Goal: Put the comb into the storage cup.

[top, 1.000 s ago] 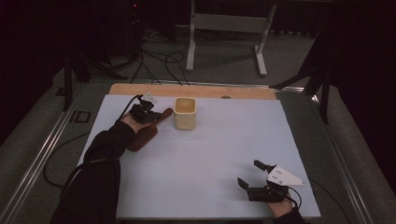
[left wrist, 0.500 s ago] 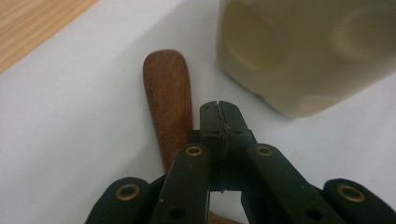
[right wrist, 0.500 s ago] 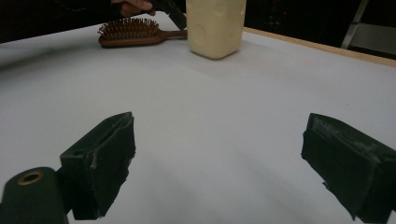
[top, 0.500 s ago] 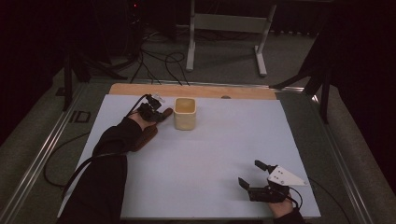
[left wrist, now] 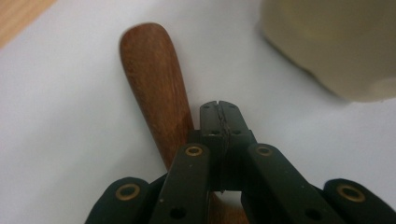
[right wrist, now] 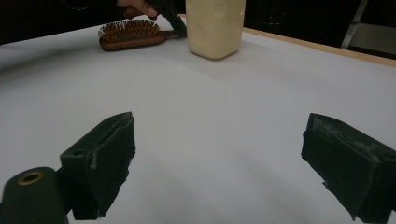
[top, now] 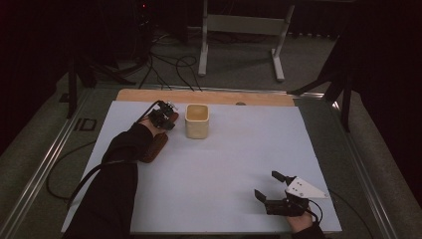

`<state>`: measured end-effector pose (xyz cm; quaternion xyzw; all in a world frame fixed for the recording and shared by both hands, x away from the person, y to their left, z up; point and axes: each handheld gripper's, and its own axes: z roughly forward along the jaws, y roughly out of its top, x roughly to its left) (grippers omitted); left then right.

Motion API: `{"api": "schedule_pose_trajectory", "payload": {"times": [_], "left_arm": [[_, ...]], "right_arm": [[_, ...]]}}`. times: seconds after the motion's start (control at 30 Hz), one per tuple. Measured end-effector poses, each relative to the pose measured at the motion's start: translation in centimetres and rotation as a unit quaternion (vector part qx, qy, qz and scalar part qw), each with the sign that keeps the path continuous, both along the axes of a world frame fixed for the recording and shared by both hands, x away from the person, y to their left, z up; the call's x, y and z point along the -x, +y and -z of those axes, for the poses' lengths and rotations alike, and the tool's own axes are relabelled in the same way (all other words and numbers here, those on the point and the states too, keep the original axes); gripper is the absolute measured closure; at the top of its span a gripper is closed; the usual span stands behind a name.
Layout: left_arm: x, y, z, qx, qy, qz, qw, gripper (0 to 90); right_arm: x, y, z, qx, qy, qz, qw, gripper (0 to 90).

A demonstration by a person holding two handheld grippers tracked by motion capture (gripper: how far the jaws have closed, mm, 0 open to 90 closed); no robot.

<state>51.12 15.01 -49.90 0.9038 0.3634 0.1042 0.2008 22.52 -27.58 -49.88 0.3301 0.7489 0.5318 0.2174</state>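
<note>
While the left gripper [left wrist: 219, 109], jaws closed and empty, sits just right of the brown wooden hairbrush's [right wrist: 130, 33] handle beside the cream square cup [top: 197, 120] at far left, the right gripper [top: 268, 188] idles wide open near right.

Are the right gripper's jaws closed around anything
No, the right gripper has its jaws spread wide apart over the bare white table with nothing between them.

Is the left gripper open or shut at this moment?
Shut. In the left gripper view, the left gripper has its jaws pressed together with nothing between them, beside the wooden brush handle.
</note>
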Motion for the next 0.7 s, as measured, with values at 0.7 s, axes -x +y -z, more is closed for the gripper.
{"api": "schedule_pose_trajectory", "payload": {"times": [0.7], "left_arm": [[0.6, 6.0, -0.6, -0.008, 0.010, -0.059, 0.9982, 90.0]], "right_arm": [[-0.1, 0.1, 0.1, 0.002, 0.003, -0.002, 1.0000, 9.5]]}}
